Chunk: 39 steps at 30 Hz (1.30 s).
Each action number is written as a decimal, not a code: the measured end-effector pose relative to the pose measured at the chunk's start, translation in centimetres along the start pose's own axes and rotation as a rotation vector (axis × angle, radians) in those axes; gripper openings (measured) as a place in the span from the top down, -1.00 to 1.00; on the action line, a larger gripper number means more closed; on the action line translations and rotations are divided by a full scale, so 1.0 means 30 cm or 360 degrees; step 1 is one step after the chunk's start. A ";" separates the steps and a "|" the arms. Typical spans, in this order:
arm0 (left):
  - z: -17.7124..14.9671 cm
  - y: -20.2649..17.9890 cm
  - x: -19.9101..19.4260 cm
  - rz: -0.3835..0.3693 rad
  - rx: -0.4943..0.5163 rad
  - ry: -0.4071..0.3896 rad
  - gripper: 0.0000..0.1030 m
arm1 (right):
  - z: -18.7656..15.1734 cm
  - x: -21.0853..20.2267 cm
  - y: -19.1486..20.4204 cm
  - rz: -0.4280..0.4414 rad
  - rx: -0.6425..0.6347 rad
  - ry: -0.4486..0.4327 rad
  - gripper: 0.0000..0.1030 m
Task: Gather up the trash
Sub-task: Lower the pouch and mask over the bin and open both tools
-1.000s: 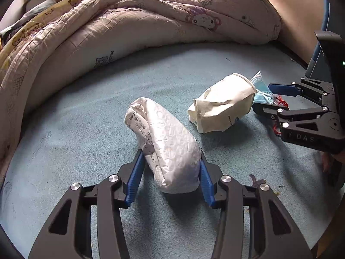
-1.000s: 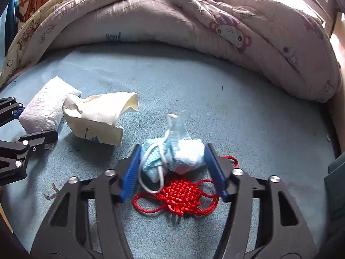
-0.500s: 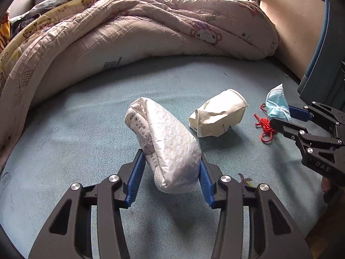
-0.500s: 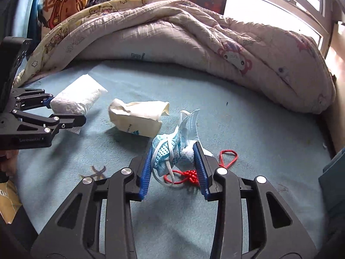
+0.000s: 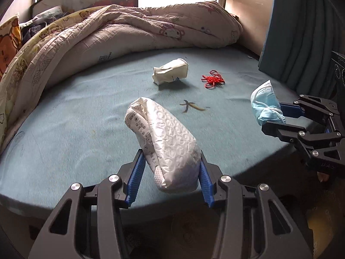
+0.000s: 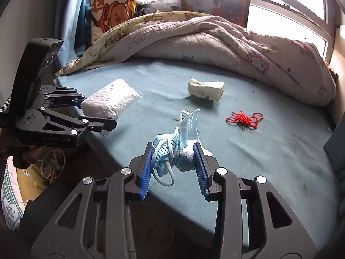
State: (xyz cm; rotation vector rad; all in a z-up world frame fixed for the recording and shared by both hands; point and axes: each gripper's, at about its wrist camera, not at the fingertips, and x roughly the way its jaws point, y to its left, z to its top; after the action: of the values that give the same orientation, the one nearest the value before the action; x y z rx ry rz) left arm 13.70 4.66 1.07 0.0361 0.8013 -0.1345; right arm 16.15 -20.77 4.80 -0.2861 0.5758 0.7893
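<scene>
Left wrist view: left gripper clamped on white tissue pack, lifted above blue bedsheet, long axis running away from the camera, tilted up-left. Right gripper pinching crumpled blue face mask, ear loop dangling. On the sheet, well apart: crushed paper cup lying sideways, red knot ornament.

White embossed packet, pale blue mask, red knotted cord, cream cup, blue-green bedsheet, cartoon-print quilt.
</scene>
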 end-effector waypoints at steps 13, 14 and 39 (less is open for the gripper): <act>-0.648 -0.202 0.061 -0.0339 0.0124 0.0239 0.11 | -0.642 -0.002 0.250 0.0151 0.0118 0.0204 0.33; -0.690 -0.217 0.091 -0.0349 0.0137 0.0263 0.11 | -0.695 0.022 0.251 0.0157 0.0150 0.0232 0.33; -0.963 -0.252 0.596 -0.0249 0.0246 0.0566 -0.84 | -0.957 0.392 0.198 0.0155 0.0215 0.0561 0.32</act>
State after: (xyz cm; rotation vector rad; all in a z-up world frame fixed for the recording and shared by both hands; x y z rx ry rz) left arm 4.38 -2.31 -31.72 0.1465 1.1476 -0.3446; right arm 7.57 -22.72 -25.53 -0.2756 0.9768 0.7949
